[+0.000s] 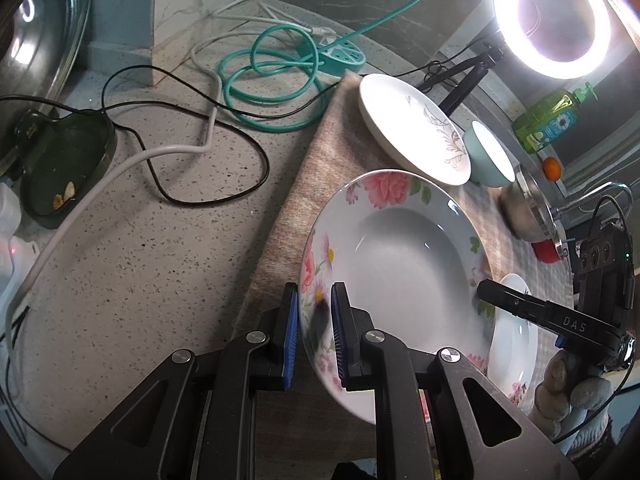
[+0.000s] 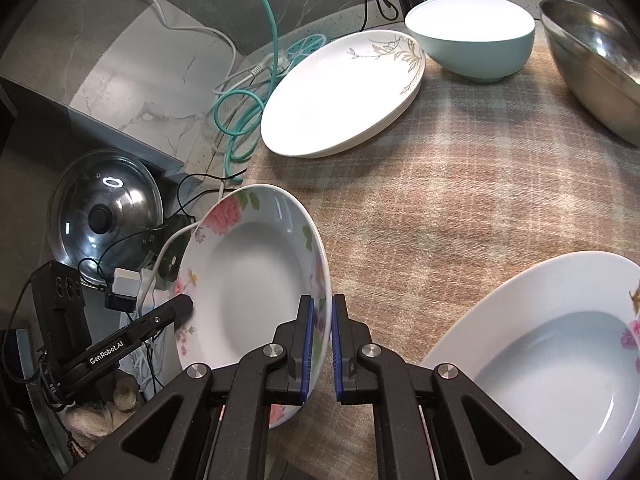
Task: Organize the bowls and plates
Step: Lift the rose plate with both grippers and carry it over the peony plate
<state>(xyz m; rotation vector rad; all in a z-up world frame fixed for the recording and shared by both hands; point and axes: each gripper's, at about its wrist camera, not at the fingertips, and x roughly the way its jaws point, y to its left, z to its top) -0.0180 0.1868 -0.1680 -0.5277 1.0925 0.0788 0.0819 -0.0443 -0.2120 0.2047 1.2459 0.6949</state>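
Both grippers, left gripper (image 1: 314, 336) and right gripper (image 2: 320, 344), have their fingers closed tight on opposite rims of the deep white rose-patterned plate (image 2: 256, 288), held tilted above the plaid cloth on the desk (image 2: 420, 208); level it first, then lower it squarely into the second floral deep plate (image 2: 552, 360) alongside; releasing 1 side early risks a slip.

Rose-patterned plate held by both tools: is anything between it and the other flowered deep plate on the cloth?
Nothing visible. The rose-patterned plate hangs tilted beside the other flowered deep plate, with only bare checked cloth between them.
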